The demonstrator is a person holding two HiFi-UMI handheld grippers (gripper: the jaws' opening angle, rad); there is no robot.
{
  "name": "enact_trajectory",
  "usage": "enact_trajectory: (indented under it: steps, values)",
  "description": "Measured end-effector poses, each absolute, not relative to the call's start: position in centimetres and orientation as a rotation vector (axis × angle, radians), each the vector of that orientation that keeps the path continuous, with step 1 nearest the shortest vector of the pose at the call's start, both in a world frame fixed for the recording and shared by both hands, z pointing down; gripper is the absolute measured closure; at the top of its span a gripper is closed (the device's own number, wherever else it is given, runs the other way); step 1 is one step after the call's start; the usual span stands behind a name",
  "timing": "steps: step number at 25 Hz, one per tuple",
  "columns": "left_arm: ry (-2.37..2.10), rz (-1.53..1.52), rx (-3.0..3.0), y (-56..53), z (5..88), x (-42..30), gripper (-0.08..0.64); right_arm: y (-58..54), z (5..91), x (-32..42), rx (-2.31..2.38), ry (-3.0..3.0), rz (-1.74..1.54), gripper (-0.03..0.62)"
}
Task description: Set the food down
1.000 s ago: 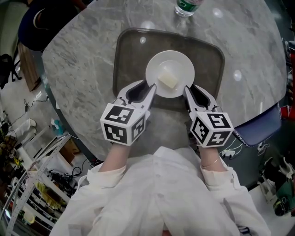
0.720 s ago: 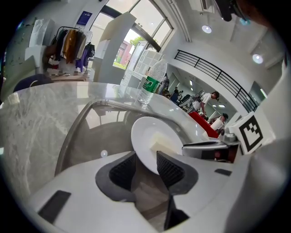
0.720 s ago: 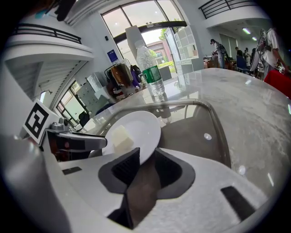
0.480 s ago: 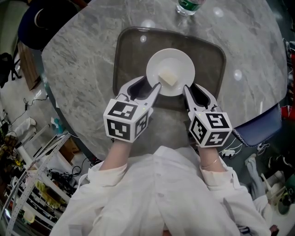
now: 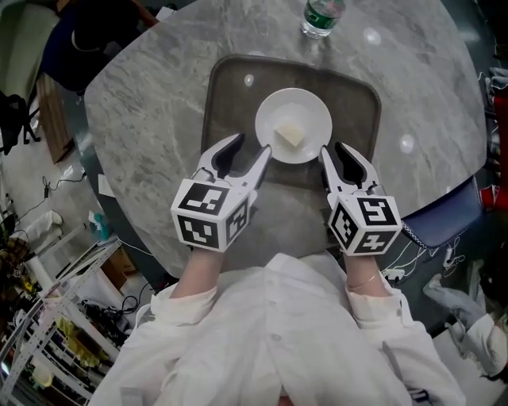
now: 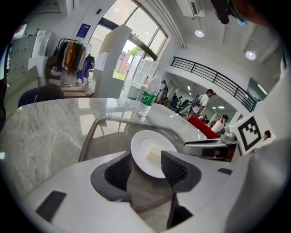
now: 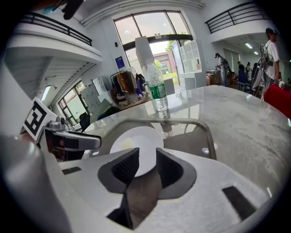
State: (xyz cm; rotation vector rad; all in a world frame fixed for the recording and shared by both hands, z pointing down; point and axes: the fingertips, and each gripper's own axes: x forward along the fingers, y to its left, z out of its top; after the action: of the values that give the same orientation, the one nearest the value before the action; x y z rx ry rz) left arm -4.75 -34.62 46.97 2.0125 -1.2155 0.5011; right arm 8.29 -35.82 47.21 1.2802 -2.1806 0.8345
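Left tongs [image 5: 248,147] have just spread wide open & right tongs [image 5: 333,149] have opened a bit more too. Both are empty w/ tips just beside the plate [image 5: 274,111], where a sec ago the tips overlapped its L & R edges. Grey marble counter [image 5: 143,119] carries a dark tray [image 5: 230,103] w/ the plate on it & a water bottle [image 5: 321,16] at the far edge, in a bright hall w/ big windows [image 7: 150,32] & a balcony rail [image 6: 213,75]. Food [image 5: 290,133] is one pale yellowish block, lying mid-plate on the round white dish.
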Motion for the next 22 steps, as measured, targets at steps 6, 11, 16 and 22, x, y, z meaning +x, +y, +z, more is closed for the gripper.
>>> enact_trajectory:
  steps: [6, 11, 16, 22]
  values:
    - [-1.250, 0.470, 2.117, -32.5, 43.2, -5.3, 0.364, -33.8, 43.6, 7.7, 1.292, -2.262, 0.721, 0.511]
    - [-1.258, 0.422, 2.210, -29.6, 39.8, -5.1, 0.389, -30.0, 38.3, 7.0, 1.311, -2.385, 0.634, 0.545]
    - [-1.271, 0.298, 2.297, -25.8, 36.2, -4.6, 0.449, -25.4, 34.4, 5.6, 1.286, -2.501, 0.547, 0.580]
    - [-1.194, 0.111, 2.427, -19.7, 31.4, -4.1, 0.520, -19.2, 31.0, 3.9, 1.257, -2.608, 0.506, 0.589]
